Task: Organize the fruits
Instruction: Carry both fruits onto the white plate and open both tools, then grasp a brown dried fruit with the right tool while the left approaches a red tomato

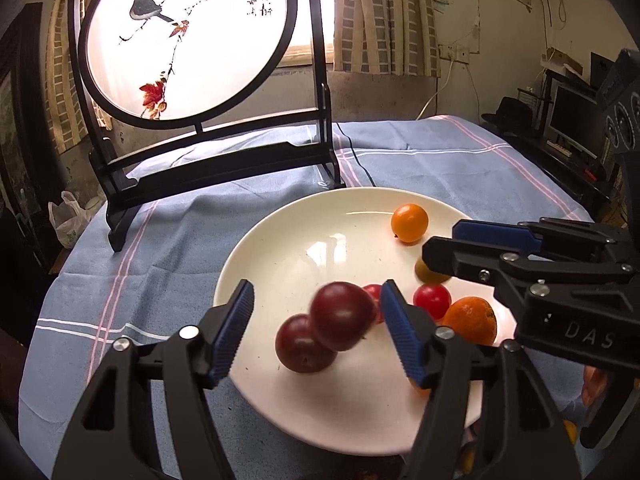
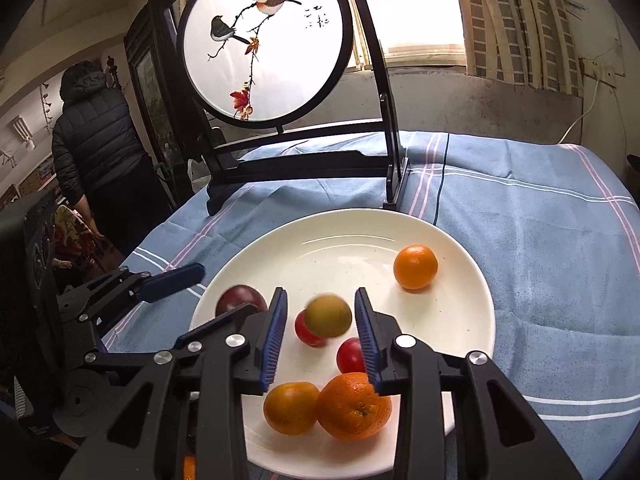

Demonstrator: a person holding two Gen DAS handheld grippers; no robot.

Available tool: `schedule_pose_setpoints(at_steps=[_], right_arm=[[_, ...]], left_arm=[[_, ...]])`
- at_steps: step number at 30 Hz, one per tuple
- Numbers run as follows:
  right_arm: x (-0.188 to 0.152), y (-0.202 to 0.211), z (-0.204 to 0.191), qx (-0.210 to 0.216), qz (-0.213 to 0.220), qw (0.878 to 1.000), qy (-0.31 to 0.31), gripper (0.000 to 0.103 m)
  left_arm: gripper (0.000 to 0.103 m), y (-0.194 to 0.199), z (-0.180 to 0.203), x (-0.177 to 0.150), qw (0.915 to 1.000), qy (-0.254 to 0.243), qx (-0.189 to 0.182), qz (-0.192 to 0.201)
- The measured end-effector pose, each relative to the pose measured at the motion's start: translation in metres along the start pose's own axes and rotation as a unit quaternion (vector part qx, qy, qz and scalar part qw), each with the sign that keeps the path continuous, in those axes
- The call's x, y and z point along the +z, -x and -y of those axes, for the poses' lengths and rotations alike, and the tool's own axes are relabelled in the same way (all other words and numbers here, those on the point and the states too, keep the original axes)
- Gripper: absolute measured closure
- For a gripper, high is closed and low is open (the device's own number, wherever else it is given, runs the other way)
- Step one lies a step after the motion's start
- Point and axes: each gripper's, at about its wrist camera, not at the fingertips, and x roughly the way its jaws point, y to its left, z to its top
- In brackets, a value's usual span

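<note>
A white plate on the blue cloth holds several fruits. My left gripper is open over the plate; a dark red plum, blurred, is between its fingers and apart from both pads, above a second plum. My right gripper is open; a blurred yellow-green fruit is between its fingers, touching neither. Red tomatoes, a large orange, and small oranges lie on the plate.
A dark wooden stand with a round painted bird screen stands behind the plate. A person in a black jacket stands beyond the table's left edge. A white plastic bag sits off the table's left side.
</note>
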Motion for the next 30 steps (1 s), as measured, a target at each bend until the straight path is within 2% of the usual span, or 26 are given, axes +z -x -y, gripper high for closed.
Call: schedule_pose_setpoints(at_steps=[8, 15, 19, 22, 25, 30], right_arm=[[0.004, 0.010, 0.007, 0.002, 0.013, 1.000, -0.011, 0.063], [0.009, 0.035, -0.018, 0.025, 0.033, 0.999, 0.024, 0.061], [0.001, 0.079, -0.039, 0.043, 0.057, 0.996, 0.052, 0.050], [-0.027, 0.108, -0.054, 0.022, 0.037, 0.993, 0.107, 0.049], [-0.069, 0.127, -0.063, 0.009, -0.009, 0.990, 0.142, 0.049], [-0.140, 0.122, -0.069, 0.004, -0.102, 0.982, 0.157, 0.049]], left_arm=[[0.037, 0.007, -0.013, 0.004, 0.9999, 0.015, 0.000, 0.007], [0.037, 0.042, -0.025, 0.015, 0.9991, 0.016, -0.013, 0.038], [0.023, 0.085, -0.034, 0.003, 0.9976, 0.000, -0.024, 0.066], [0.023, 0.103, -0.037, -0.026, 0.9981, -0.034, -0.031, 0.041], [0.023, 0.111, -0.038, -0.061, 0.9977, -0.062, -0.028, 0.006], [0.023, 0.110, -0.040, -0.109, 0.9952, -0.071, -0.047, -0.047]])
